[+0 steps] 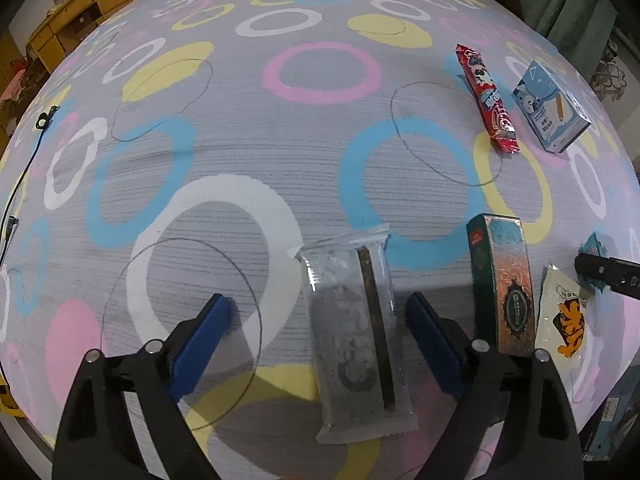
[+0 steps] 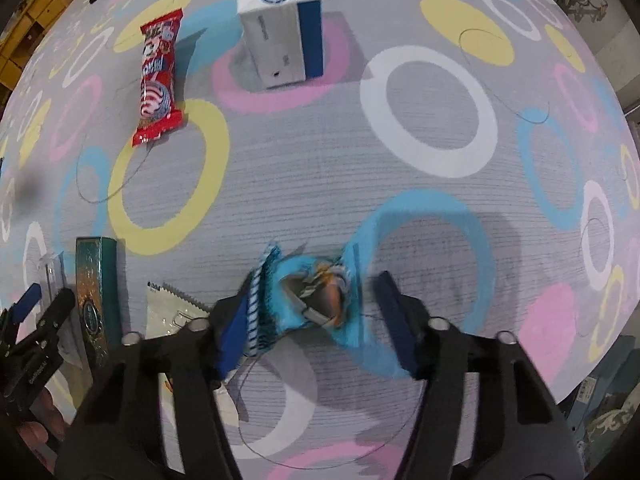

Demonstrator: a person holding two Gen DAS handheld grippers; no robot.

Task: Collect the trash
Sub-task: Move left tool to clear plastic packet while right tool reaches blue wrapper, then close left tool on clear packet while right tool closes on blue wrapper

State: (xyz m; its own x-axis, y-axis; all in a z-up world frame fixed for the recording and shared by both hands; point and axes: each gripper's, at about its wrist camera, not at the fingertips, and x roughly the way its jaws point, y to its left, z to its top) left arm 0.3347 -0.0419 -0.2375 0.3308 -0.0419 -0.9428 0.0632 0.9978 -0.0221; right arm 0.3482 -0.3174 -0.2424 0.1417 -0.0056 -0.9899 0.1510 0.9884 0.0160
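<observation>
Right, main risk first: the right gripper (image 2: 316, 316) has its jaws spread wide either side of a crumpled blue wrapper (image 2: 308, 292), and the wrapper sits hard against the left finger with a clear gap to the right finger. If it closes like this it likely pinches only an edge, and the light foil could slide or pop out. The wrapper is blurred, so I cannot tell if it is lifted or lying flat on the bedsheet (image 2: 304, 172).

The left gripper (image 1: 320, 316) is also wide open, holding nothing. A clear plastic packet (image 1: 356, 340) lies between its fingers, nearer the right finger and tilted slightly. Thin, flat film on soft fabric: the fingers may skate over it or bunch the sheet instead.

Crowding is a risk too. A green box (image 1: 502, 284) stands just beside the left gripper's right finger, and a white snack packet (image 1: 568, 316) is just past it; closing or sweeping could knock them.

Pose: both grippers point forward and down at the sheet, low, side by side and near each other.

Still uncollected, well apart up the bed: a red snack wrapper (image 1: 486, 100) and a white-blue carton (image 1: 550, 106). No bin or bag is visible.
</observation>
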